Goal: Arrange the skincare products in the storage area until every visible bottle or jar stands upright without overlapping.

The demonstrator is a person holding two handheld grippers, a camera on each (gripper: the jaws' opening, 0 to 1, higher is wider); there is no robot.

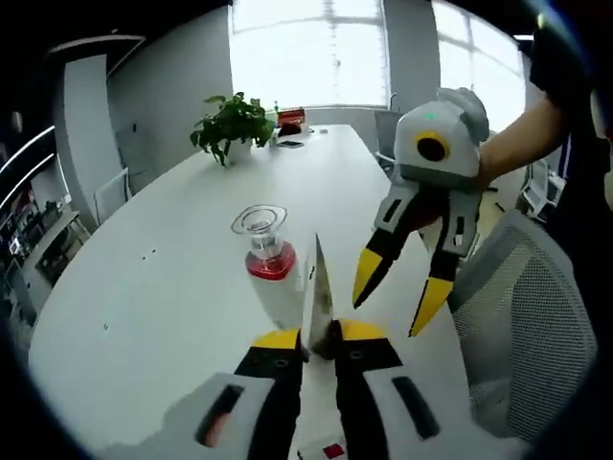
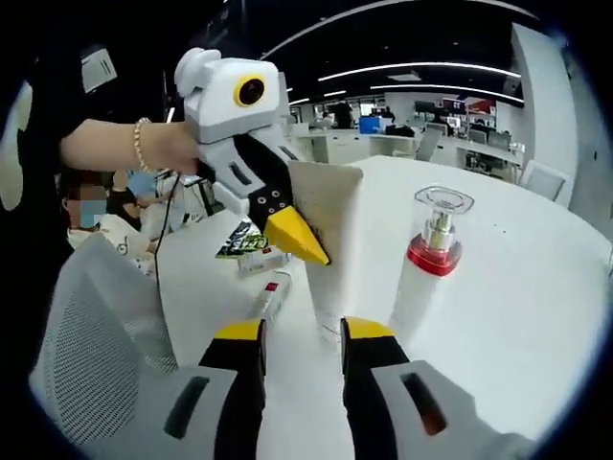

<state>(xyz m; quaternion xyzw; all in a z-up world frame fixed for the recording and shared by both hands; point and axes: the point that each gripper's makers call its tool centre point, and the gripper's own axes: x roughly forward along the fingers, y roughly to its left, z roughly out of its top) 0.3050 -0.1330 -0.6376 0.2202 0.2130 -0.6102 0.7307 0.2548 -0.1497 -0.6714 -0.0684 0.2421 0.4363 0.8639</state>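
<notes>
Tube pinched upright beside the pump bottle

Jaws of my left gripper (image 1: 318, 337) are closed on the flat crimped end of a white tube (image 1: 319, 287), which stands cap-down on the white table (image 1: 172, 287). The pump bottle (image 1: 269, 259), red-collared with a clear cap, stands upright just beside it. My right gripper (image 1: 393, 292) hovers parted and empty, near the tube. In the right gripper view, small packets (image 2: 259, 251) lie behind; the tube's cap is hidden by my own jaw.
</notes>
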